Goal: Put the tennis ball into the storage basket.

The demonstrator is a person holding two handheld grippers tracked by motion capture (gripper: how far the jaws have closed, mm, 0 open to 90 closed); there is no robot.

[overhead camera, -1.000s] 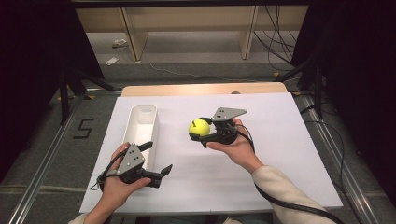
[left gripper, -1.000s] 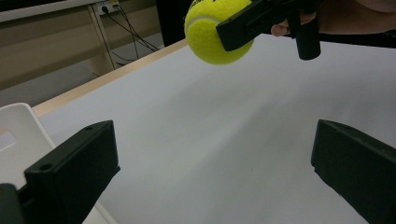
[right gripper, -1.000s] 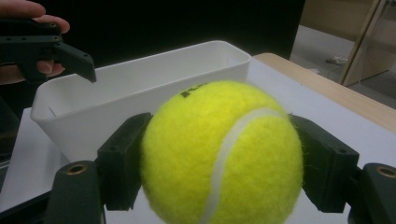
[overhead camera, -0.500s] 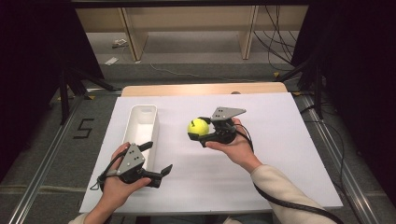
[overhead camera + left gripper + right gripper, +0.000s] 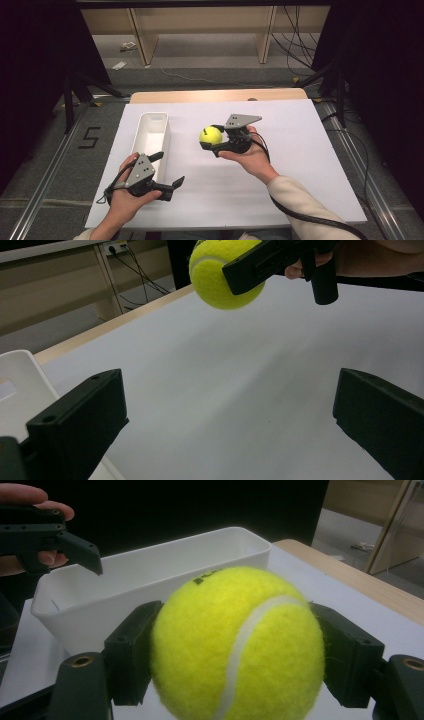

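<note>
My right tongs (image 5: 216,141) pinch the tennis ball (image 5: 210,135) by its sides, lifted above the table (image 5: 300,150); my left tongs (image 5: 167,170) rest spread wide and empty beside the white bin (image 5: 150,131). I judge the bin the goal, so I'd centre the ball above it before loosening.

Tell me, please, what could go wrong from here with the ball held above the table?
1. The round yellow felt tennis ball is pinched only at its sides by the right hand-held gripper; it could slip and roll off the white table.
2. The open left hand-held gripper sits beside the long white plastic bin and might knock it.
</note>
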